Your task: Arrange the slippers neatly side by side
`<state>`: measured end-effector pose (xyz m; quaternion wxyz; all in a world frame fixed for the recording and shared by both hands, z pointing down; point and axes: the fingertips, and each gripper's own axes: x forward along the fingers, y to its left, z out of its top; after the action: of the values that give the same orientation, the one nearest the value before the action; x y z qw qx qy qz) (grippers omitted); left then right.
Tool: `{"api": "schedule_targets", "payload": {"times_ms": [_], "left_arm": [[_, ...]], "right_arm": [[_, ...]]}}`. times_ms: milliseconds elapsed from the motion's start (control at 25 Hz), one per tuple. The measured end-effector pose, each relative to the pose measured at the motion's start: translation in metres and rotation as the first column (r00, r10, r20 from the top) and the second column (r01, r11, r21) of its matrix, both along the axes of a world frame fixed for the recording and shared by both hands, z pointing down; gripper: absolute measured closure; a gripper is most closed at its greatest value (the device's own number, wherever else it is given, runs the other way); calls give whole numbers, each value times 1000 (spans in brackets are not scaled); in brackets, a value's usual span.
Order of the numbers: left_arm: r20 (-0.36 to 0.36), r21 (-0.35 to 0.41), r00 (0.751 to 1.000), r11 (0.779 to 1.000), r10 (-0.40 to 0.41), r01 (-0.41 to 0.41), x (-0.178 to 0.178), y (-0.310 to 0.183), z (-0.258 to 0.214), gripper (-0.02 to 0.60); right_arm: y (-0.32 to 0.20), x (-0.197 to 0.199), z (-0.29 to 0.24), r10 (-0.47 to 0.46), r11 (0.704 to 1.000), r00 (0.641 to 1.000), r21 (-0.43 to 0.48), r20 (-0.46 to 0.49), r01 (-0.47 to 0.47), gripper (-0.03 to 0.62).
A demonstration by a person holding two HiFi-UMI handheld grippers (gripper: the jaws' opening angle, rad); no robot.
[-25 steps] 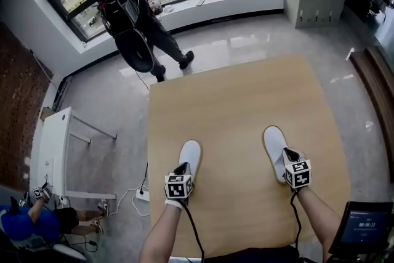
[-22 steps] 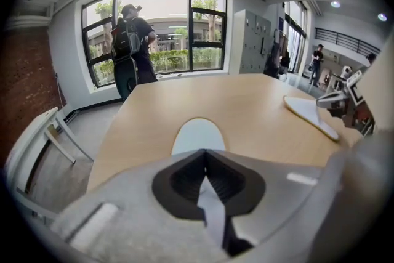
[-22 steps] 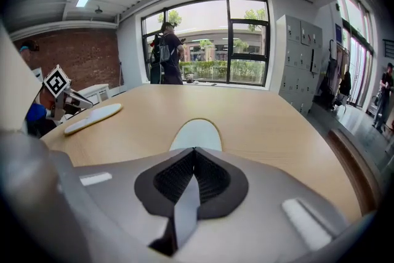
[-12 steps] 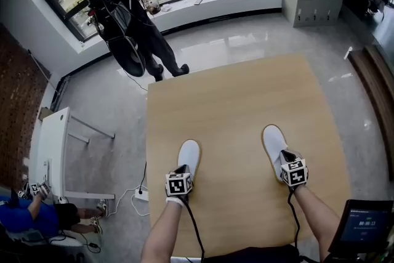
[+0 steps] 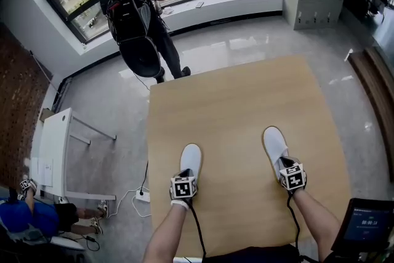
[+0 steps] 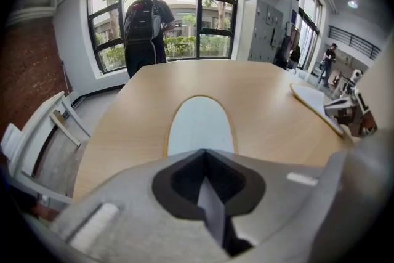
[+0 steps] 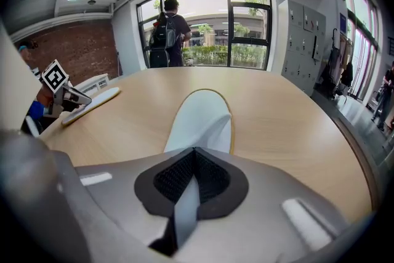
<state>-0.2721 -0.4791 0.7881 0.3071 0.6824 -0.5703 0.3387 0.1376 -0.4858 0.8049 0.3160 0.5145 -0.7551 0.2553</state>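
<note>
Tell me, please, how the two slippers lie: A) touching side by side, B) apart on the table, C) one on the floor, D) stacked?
B: the left slipper, in the left tool, and the right slipper, in the right tool, lie apart on the table with bare wood between.

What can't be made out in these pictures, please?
- Head view: the left slipper heel is hidden under the left gripper; the right slipper heel is hidden under the right gripper.
- Head view: the screen is cut off by the frame's edge, its print too small to read.
- Gripper views: each gripper's body covers its slipper's rear.
</note>
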Motion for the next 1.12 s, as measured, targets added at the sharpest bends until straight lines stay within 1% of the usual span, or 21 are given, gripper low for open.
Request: {"api": "schedule_targets", "payload": {"times_ms": [200,400,600,680,840,920,1120], "left_arm": [[-14,1,1000,1000,-25,25,1,20,-6,577],[-34,0,999,999,-36,36,15,27,-3,577],[-58,-8,998,999,-38,37,23,42,-2,577],[-75,-13,996,999,-44,44,27,48,-4,577],[-132,-30,989,997,-74,70,38,65,-5,577],[-158,-37,985,997,-72,67,47,68,0,577],[-165,-46,984,997,-64,57,65,79,5,577]], "right_arm": [[16,-9,-6,14,1000,1000,-6,5,-14,583],[20,-9,-3,41,999,999,-16,27,-41,583],[33,-20,-2,58,998,997,-29,51,-56,583],[40,-24,-4,63,998,996,-34,61,-61,583],[57,-31,-6,67,997,995,-40,76,-65,583],[59,-34,-2,66,997,994,-42,82,-63,583],[67,-40,5,72,996,992,-57,105,-66,583]]}}
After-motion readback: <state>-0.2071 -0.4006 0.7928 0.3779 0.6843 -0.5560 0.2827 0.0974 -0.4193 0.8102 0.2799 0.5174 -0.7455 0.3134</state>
